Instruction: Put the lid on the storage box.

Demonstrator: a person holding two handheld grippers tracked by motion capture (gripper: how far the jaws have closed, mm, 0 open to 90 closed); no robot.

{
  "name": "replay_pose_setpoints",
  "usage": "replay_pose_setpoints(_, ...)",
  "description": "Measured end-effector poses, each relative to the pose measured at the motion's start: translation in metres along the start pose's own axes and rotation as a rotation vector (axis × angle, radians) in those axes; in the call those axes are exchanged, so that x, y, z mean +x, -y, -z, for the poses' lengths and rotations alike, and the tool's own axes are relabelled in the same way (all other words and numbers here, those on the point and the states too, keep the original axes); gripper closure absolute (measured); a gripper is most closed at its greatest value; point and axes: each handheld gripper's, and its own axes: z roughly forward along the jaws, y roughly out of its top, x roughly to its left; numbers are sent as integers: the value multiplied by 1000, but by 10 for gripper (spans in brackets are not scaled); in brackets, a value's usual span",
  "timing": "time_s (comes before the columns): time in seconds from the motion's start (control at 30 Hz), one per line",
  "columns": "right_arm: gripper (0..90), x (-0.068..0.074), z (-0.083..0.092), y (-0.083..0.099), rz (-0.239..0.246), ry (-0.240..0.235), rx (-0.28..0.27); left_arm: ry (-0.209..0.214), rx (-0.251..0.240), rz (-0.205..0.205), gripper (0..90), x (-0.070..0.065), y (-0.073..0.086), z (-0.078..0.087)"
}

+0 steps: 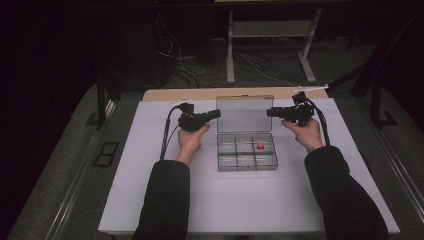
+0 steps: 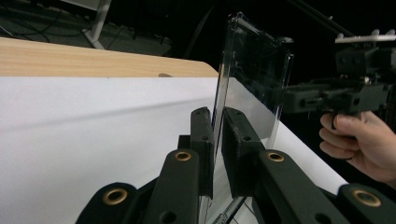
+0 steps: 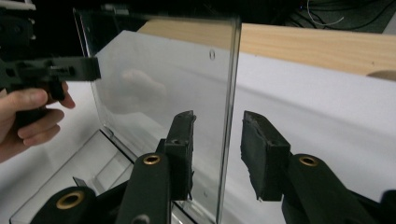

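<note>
Red piece [image 1: 260,147] in box: high view | lid [image 2: 252,84] edge clamped: left gripper view

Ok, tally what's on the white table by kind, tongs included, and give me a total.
Clear compartment box with its lid standing open: 1
Small red item inside the box: 1
Tongs, left tongs and right tongs, one at each side edge of the lid: 2
Total: 4

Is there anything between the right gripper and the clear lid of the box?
Nothing visible. The lid stands upright with its edge between the open jaws of the right gripper; the pads do not press it.
</note>
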Motion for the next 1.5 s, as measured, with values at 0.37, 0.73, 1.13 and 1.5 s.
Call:
replay_pose_setpoints(0.37,665,8,3,-25,41,8,-35,1,2,-11,812,-1,0,0)
replay_pose_setpoints(0.73,741,2,3,-24,36,-13,-42,0,-2,-11,805,-2,0,0)
replay_pose_setpoints(1.13,741,9,11,-22,57,-22,-45,16,8,-15,760,-6,-1,3)
replay_pose_setpoints(1.5,725,21,24,-15,93,-32,-50,49,-9,0,573,-17,0,12)
